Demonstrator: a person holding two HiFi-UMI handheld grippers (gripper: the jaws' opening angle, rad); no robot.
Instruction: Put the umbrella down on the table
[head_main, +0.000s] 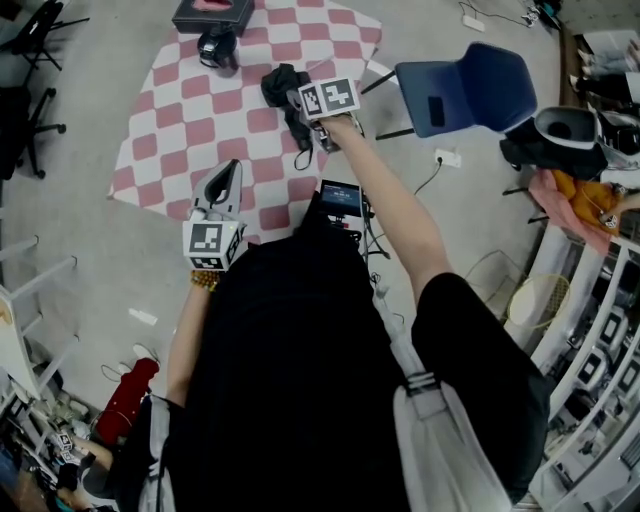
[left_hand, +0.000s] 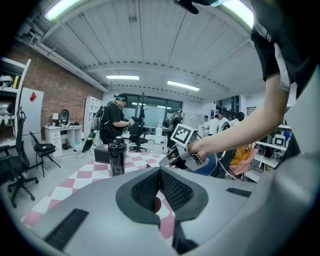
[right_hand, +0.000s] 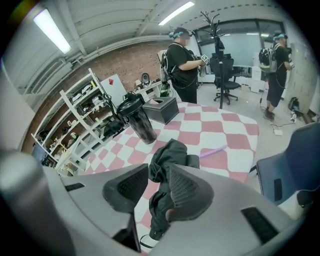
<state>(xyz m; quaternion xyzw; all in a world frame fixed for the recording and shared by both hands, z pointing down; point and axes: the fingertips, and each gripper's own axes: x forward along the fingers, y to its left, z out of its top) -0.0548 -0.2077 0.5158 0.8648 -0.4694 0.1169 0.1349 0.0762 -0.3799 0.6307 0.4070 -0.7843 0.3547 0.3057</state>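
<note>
The black folded umbrella (head_main: 283, 85) (right_hand: 167, 152) lies on the pink-and-white checked table (head_main: 180, 110), its white-tipped handle end toward me. My right gripper (head_main: 298, 100) (right_hand: 159, 169) hangs just above it, pointing steeply down. Its jaws stand partly apart and the umbrella shows through the gap; the pads do not press on it. In the left gripper view the right gripper (left_hand: 167, 160) hovers over the cloth. My left gripper (head_main: 225, 172) (left_hand: 160, 172) sits near the table's front edge, jaws shut with nothing in them.
A black bottle (head_main: 218, 48) (right_hand: 136, 120) and a dark box (head_main: 212, 15) stand at the table's far side. A purple pen (right_hand: 214, 150) lies right of the umbrella. A blue chair (head_main: 470, 90) stands at the table's right. People stand in the background.
</note>
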